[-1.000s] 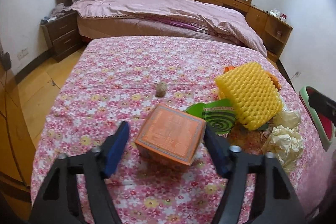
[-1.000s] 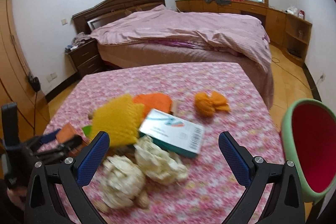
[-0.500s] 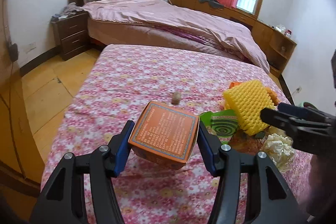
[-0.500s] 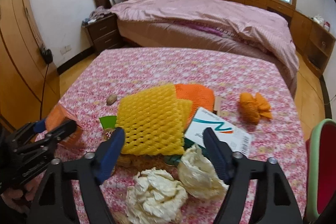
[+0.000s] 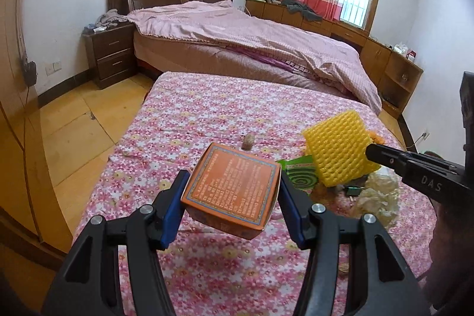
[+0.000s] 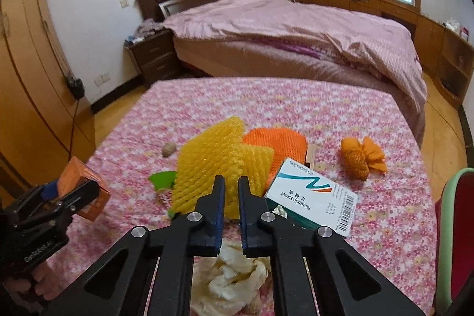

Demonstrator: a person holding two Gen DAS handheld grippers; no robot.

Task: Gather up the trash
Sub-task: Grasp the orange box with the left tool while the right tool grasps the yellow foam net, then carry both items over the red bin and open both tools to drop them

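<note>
My left gripper (image 5: 232, 197) is shut on an orange box (image 5: 232, 191) and holds it above the floral tablecloth (image 5: 207, 114); the box also shows in the right wrist view (image 6: 86, 188). My right gripper (image 6: 231, 188) is shut on the yellow foam net (image 6: 213, 168), which is lifted off the trash pile; the net shows in the left wrist view (image 5: 339, 150). Under it lie a green spiral packet (image 5: 299, 173), crumpled paper (image 6: 234, 277), a white medicine box (image 6: 314, 197), an orange foam net (image 6: 275, 144) and an orange wad (image 6: 361, 157).
A small brown nut (image 5: 247, 142) lies mid-table. A green-rimmed red bin (image 6: 456, 233) stands at the table's right edge. A bed (image 5: 251, 40), nightstand (image 5: 111, 54) and wardrobe (image 6: 26, 79) surround the table.
My left gripper closed on the orange box and lifted it. My right gripper moved left over the pile, closed on the yellow foam net and raised it.
</note>
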